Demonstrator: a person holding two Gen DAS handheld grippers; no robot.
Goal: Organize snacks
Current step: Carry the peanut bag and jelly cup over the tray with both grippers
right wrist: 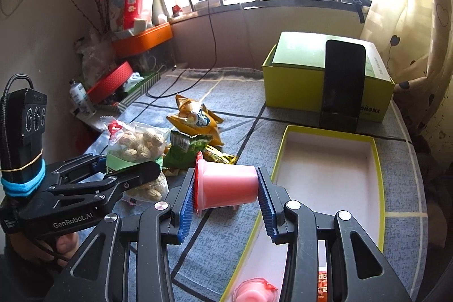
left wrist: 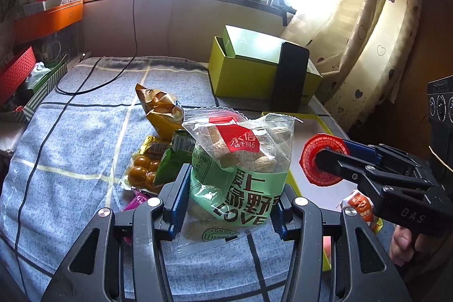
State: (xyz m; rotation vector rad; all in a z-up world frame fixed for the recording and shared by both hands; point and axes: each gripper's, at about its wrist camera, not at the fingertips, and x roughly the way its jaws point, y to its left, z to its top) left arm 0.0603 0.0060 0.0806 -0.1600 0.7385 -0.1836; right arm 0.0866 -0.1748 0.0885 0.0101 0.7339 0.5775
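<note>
My left gripper (left wrist: 229, 205) is shut on a clear and green bag of walnuts (left wrist: 240, 160), held above the grey checked cloth; it also shows in the right wrist view (right wrist: 136, 146). My right gripper (right wrist: 226, 197) is shut on a pink jelly cup (right wrist: 226, 186) with a red lid, held sideways just left of the open yellow-rimmed tray (right wrist: 376, 157). The cup's red lid (left wrist: 318, 160) shows in the left wrist view. A yellow snack bag (left wrist: 161, 109), a green snack bag (left wrist: 172, 157) and a pack of brown balls (left wrist: 141, 174) lie on the cloth.
A green box (right wrist: 297, 84) with a black phone (right wrist: 342, 84) leaning on it stands at the back right. Another pink jelly cup (right wrist: 252, 290) and an orange packet (right wrist: 322, 285) lie in the tray's near end. A black cable (left wrist: 93, 81) crosses the cloth. Clutter and an orange box (right wrist: 147, 38) stand at left.
</note>
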